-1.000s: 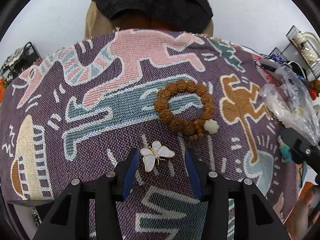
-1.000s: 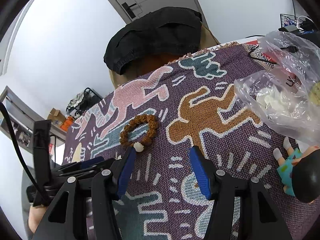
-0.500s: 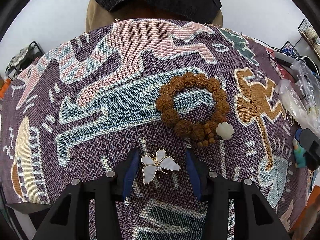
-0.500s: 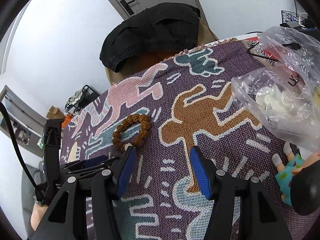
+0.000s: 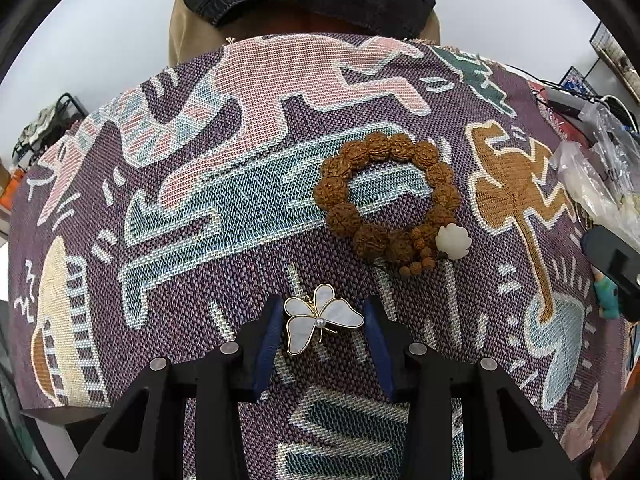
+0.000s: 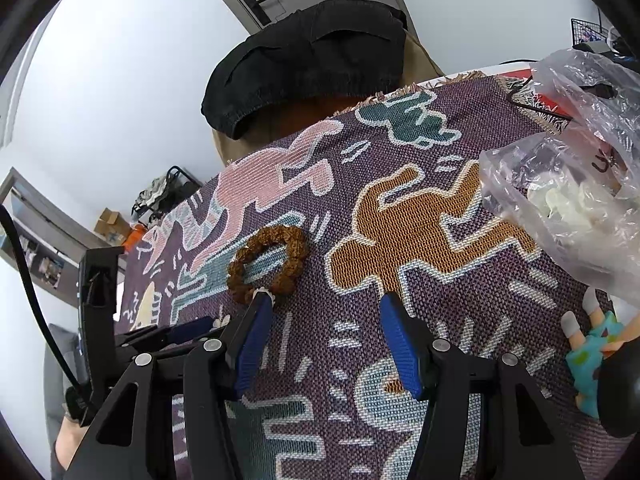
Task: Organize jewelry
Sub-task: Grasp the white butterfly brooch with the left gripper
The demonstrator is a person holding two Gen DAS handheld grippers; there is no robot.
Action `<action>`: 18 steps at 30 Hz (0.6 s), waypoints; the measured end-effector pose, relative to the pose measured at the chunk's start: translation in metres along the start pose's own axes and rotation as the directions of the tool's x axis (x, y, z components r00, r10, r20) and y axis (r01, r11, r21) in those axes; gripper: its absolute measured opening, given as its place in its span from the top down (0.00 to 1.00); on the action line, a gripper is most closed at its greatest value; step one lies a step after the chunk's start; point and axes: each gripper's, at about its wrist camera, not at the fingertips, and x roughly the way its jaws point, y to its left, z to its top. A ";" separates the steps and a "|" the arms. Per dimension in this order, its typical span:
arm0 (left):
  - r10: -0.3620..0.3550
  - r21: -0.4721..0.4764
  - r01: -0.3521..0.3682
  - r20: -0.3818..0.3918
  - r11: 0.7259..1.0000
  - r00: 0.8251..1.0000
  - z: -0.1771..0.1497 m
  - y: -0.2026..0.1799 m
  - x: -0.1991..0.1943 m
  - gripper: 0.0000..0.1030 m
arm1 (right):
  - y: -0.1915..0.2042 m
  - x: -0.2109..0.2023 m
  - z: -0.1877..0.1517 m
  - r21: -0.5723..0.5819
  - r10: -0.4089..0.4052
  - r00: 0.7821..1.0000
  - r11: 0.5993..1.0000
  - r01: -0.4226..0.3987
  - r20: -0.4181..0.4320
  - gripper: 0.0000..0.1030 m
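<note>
A white butterfly brooch [image 5: 320, 320] with gold edging lies on the patterned woven cloth [image 5: 224, 200]. My left gripper [image 5: 322, 326] is open, low over the cloth, with the brooch between its blue fingertips. A brown bead bracelet [image 5: 384, 200] with a white flower charm [image 5: 452, 240] lies just beyond it; it also shows in the right wrist view [image 6: 268, 264]. My right gripper [image 6: 324, 316] is open and empty above the cloth, to the right of the bracelet. The left gripper's body [image 6: 160, 334] shows at the lower left of the right wrist view.
A crumpled clear plastic bag [image 6: 568, 184] lies on the right of the cloth. A small doll in teal [image 6: 592, 356] lies at the right edge. A chair with black clothing [image 6: 312, 60] stands behind the table's far edge. Cables and a wire rack [image 5: 612, 60] lie at the far right.
My left gripper has moved forward and lower, so the brooch now sits further in between its fingers. My right gripper has shifted left, closer to the bracelet. Both stay open.
</note>
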 end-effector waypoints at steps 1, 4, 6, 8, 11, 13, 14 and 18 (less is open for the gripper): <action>-0.001 -0.003 0.001 0.004 1.000 1.000 -0.001 0.003 -0.001 0.58 | 0.001 0.002 0.001 -0.003 0.000 1.000 1.000 0.000 -0.004 0.44; -0.012 -0.023 0.012 0.029 1.000 1.000 -0.002 0.013 -0.010 0.59 | 0.007 0.010 0.002 -0.015 0.003 1.000 1.000 -0.003 -0.018 0.44; -0.017 -0.030 0.018 0.041 0.999 0.999 -0.003 0.021 -0.017 0.59 | 0.012 0.017 0.003 -0.024 0.004 1.000 1.000 -0.005 -0.029 0.44; -0.015 -0.037 0.017 0.062 0.999 0.998 -0.004 0.029 -0.027 0.58 | 0.016 0.023 0.005 -0.031 0.005 0.999 1.000 -0.006 -0.038 0.44; -0.014 -0.051 0.018 0.083 0.999 0.996 -0.004 0.042 -0.038 0.59 | 0.024 0.036 0.008 -0.043 0.002 0.998 0.999 -0.004 -0.058 0.52; -0.012 -0.062 0.018 0.095 0.998 0.995 -0.004 0.050 -0.044 0.59 | 0.029 0.046 0.011 -0.048 -0.007 0.998 0.999 0.004 -0.070 0.56; -0.011 -0.068 0.018 0.101 0.998 0.995 -0.004 0.054 -0.047 0.59 | 0.031 0.050 0.012 -0.050 -0.011 0.997 0.999 0.008 -0.075 0.56; -0.010 -0.092 0.021 0.119 0.996 0.993 -0.001 0.069 -0.054 0.59 | 0.040 0.069 0.017 -0.057 -0.032 0.995 0.998 0.027 -0.094 0.62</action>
